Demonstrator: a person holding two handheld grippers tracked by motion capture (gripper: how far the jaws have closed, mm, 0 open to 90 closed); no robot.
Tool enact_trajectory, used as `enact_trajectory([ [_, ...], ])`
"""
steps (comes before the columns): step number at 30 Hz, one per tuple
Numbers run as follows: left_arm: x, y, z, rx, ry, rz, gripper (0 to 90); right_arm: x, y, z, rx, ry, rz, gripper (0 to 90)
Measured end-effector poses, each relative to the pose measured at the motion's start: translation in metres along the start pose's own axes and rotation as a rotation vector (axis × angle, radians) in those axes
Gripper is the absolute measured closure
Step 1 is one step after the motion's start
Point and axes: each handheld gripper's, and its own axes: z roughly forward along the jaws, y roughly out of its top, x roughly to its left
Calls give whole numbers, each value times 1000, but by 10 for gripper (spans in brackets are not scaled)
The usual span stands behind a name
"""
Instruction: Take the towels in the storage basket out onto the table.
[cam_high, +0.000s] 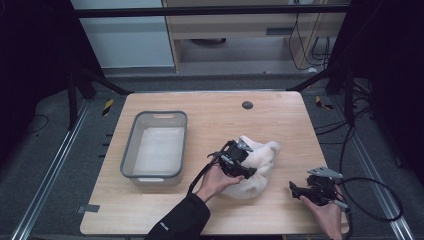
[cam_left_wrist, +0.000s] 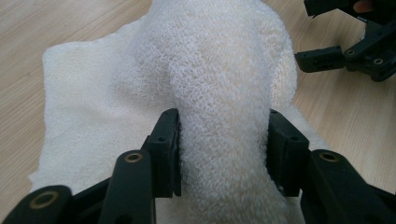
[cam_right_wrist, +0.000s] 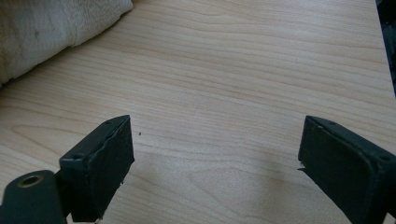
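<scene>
A crumpled white towel (cam_high: 260, 160) lies on the wooden table (cam_high: 210, 107), right of centre. My left gripper (cam_high: 235, 159) rests on the towel's left side. In the left gripper view its two jaws press on either side of a thick raised fold of the towel (cam_left_wrist: 219, 70), so the left gripper (cam_left_wrist: 223, 126) is shut on it. My right gripper (cam_high: 296, 190) hovers over bare wood near the table's front right, a short way right of the towel. In the right gripper view the right gripper (cam_right_wrist: 215, 149) is wide open with nothing between its jaws, and the towel's edge (cam_right_wrist: 42, 28) shows at top left.
A grey plastic bin (cam_high: 129, 150) with a pale bottom stands on the table's left half. A small black round cap (cam_high: 247, 105) sits near the far edge. The right gripper's cable (cam_high: 385, 200) loops off the table's right side.
</scene>
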Motion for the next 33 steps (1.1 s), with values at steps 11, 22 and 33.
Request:
enact_trajectory([
  [11,-12,-3,12,3,-5,41,353,-2,-1,0,2,-20,12,125],
  [22,-19,-4,4,-7,11,73,226,-2,-1,1,1,-23,7,119],
  [33,-14,-9,-51,-82,53,75,226,-2,-1,1,0,-24,6,108],
])
